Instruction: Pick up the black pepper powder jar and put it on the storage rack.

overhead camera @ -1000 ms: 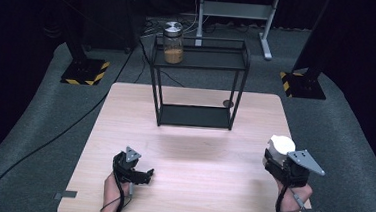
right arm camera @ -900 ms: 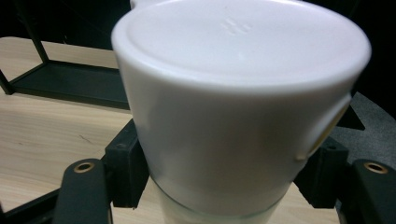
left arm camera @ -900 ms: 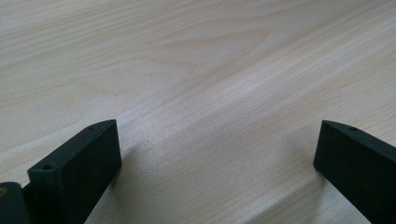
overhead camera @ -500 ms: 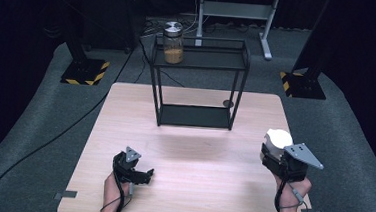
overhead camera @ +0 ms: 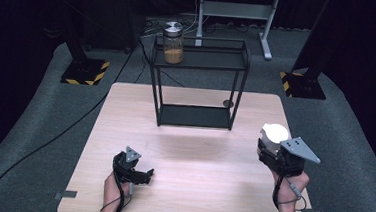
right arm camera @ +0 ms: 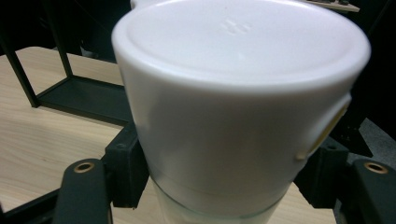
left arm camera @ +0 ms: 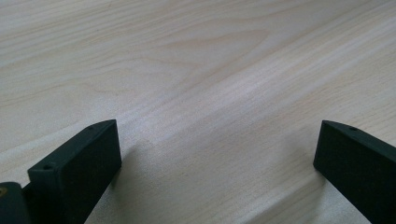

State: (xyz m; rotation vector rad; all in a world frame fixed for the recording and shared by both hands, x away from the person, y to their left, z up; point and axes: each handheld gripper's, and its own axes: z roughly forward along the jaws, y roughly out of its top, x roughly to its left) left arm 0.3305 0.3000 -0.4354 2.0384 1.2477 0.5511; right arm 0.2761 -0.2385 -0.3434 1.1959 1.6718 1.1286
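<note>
White-lidded jar (right arm camera: 238, 107) sits clamped between jaws of my right hand-held gripper (overhead camera: 272, 147), lid end pointing away from my hand, glass body down between pads. Jar held above bench (overhead camera: 195, 186), near its right edge. Black two-tier rack (overhead camera: 197, 81) ahead and left of it. My left hand-held gripper (left arm camera: 215, 163) rests low on bench, jaws wide, bare wood between them.

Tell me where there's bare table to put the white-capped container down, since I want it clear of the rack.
Bare wood lies between the black rack and both grippers, widest mid-table between the left gripper and the right gripper holding the white-capped container. The rack's lower shelf is bare too. Its top shelf holds a jar.
</note>
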